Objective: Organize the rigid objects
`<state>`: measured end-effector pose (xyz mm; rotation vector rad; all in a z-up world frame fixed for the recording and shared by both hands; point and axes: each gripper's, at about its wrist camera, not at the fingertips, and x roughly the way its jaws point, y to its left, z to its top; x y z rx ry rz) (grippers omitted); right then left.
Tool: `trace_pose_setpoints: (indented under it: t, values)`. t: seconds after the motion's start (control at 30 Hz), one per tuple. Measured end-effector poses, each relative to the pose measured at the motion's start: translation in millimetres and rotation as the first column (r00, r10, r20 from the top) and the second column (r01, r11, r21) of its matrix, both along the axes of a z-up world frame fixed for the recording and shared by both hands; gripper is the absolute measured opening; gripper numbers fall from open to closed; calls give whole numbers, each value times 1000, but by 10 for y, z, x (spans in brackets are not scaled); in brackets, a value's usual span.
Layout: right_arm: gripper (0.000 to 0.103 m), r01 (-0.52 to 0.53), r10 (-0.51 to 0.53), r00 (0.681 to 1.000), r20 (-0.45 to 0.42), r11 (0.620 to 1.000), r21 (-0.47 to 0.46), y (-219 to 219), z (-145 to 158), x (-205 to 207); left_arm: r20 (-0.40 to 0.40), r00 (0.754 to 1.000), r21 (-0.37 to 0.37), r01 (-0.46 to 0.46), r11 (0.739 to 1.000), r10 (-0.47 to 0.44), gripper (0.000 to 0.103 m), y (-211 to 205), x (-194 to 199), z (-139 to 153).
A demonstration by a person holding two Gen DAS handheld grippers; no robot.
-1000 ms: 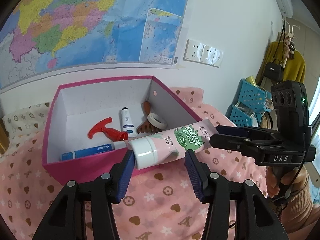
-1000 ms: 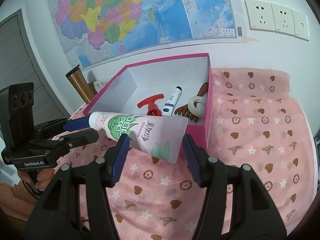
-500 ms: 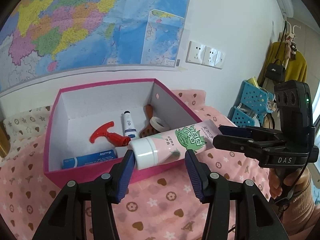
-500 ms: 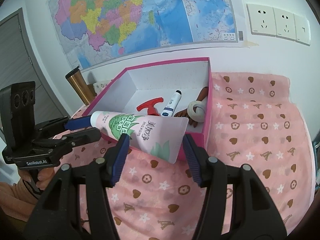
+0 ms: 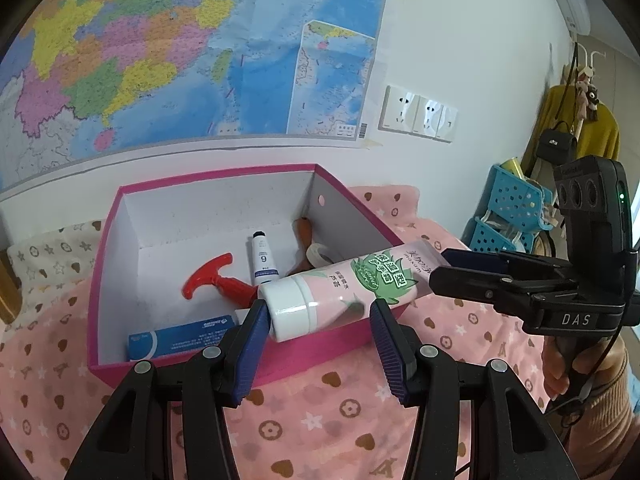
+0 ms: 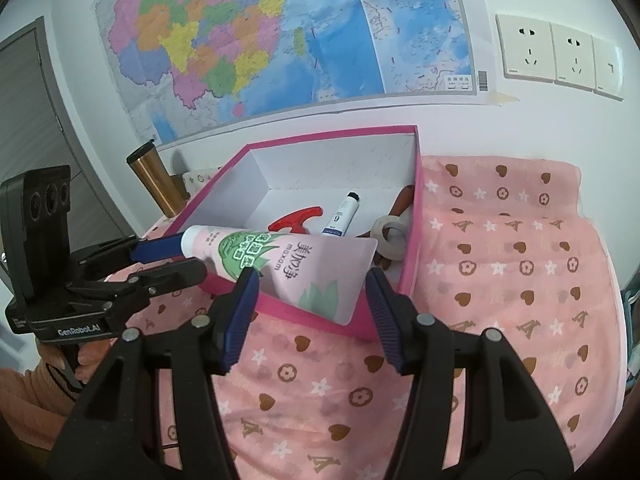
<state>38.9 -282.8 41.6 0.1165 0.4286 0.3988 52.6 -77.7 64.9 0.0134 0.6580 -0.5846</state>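
Left wrist view: both grippers keep holding the glossy pink tube (image 5: 344, 292), now higher above the box (image 5: 240, 364).

Left gripper (image 5: 318, 334) grips its round white cap; right gripper (image 6: 312, 304) its flat tail.

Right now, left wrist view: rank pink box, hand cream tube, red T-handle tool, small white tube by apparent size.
1. pink box
2. hand cream tube, nearer the camera
3. red T-handle tool and small white tube: too close to rank
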Motion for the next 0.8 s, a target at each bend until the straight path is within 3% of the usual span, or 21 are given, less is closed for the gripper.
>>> trace_pose_setpoints:
  t: [0.8]
  values:
    - [58, 12, -12, 1000, -9, 1000, -5, -3, 34, 200, -28, 999, 7, -25, 1000, 25, 52, -54, 264, -59]
